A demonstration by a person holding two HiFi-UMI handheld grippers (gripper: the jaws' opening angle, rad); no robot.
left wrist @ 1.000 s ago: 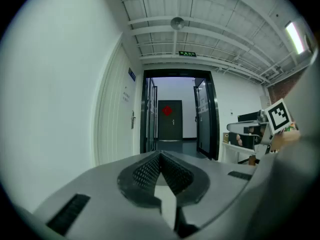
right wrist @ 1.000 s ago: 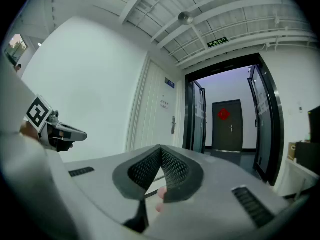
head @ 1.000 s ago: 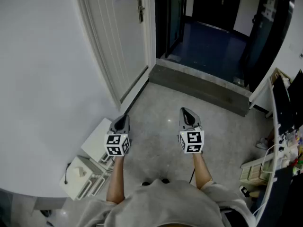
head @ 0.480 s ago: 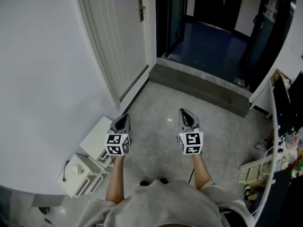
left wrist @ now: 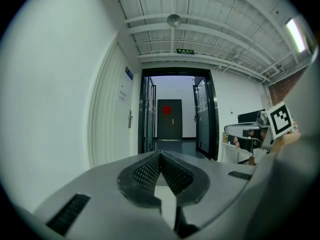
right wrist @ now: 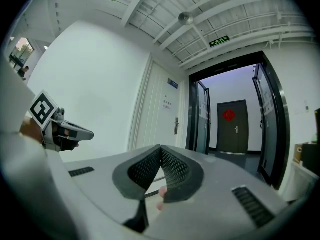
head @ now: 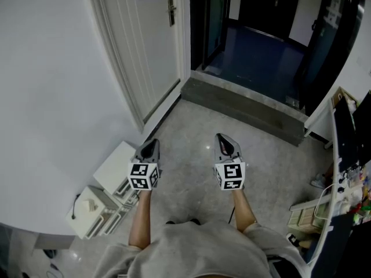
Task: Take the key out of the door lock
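Since a second ago the whole head view has slipped back a little. The left hand-held gripper (head: 153, 142) and the right hand-held gripper (head: 224, 136) sit slightly nearer the person. The low white cabinet (head: 110, 175) by the wall has slid toward the lower left corner. That looks like the person walking forward with both arms held out.

Both hand-held grippers are closed, tips touching, with nothing between them. In each gripper view the ribbed pads meet at a point. Only bare floor, and on the right a bit of the person's own finger, shows through the gap behind. They point roughly level, side by side over the pale floor (head: 191, 120), and touch nothing.

Further out, past the floor, the white door (head: 148, 51) stands to the left of the dark doorway and its grey step (head: 243, 106). On the door's edge sits the lock plate (head: 170, 10) with its handle. It is well apart from both hand-held grippers and up and ahead of the left one. The key should be in that lock, but it is too small to make out in any view.

I judge that the task has barely begun. Nothing is gripped, the approach is under way, and reaching the lock, opening a gripper, pinching the key and drawing it out are all left to do.
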